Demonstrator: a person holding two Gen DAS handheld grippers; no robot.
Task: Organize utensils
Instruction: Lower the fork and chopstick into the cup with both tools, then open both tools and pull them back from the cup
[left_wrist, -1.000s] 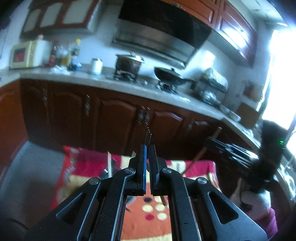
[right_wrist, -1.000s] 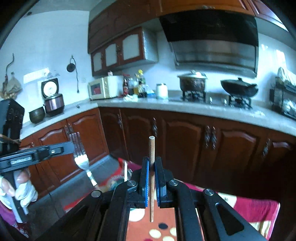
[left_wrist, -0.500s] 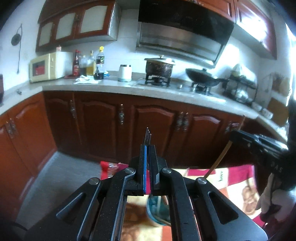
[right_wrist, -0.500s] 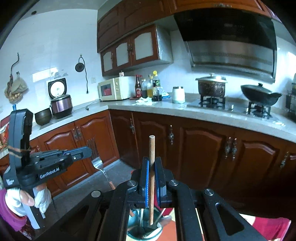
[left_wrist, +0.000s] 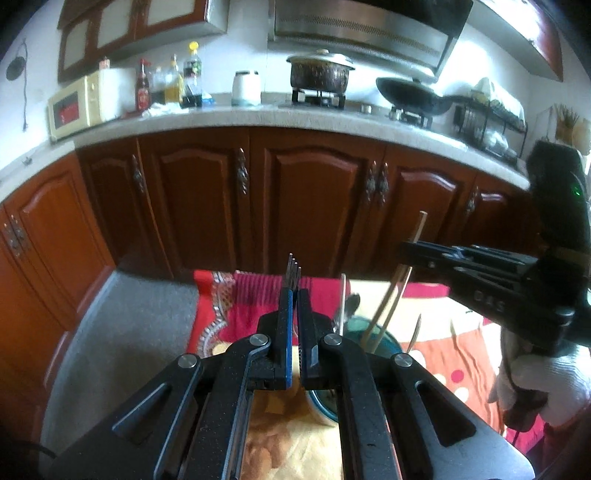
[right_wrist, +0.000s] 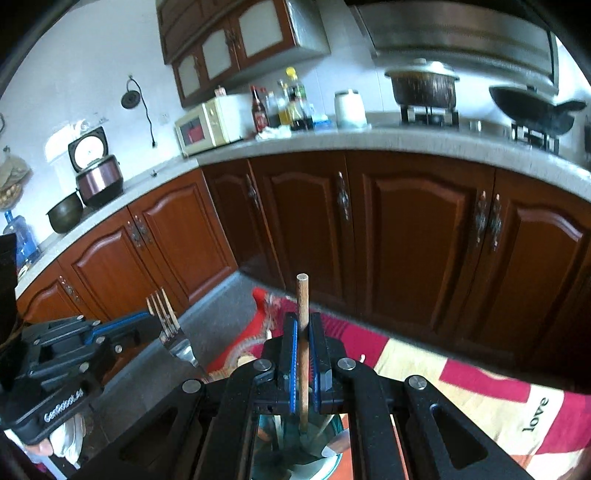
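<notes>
Centrally, left gripper (left_wrist: 294, 295) clamped on silver metal fork (right_wrist: 173, 338), right gripper (right_wrist: 303, 325) pinching brown wooden chopstick (right_wrist: 303, 332) above teal round utensil cup (left_wrist: 384, 341), lower centre of frame.

Left wrist view: looked forward along the left tongs (left_wrist: 294, 295), close above the teal holder (left_wrist: 384, 341), facing the cabinets (left_wrist: 306, 199) and stove. Right wrist view: looked along the right tongs (right_wrist: 303, 332) from just above the same holder (right_wrist: 325, 446), facing the same cabinets (right_wrist: 413, 236). Each view caught the other tongs at its edge.
</notes>
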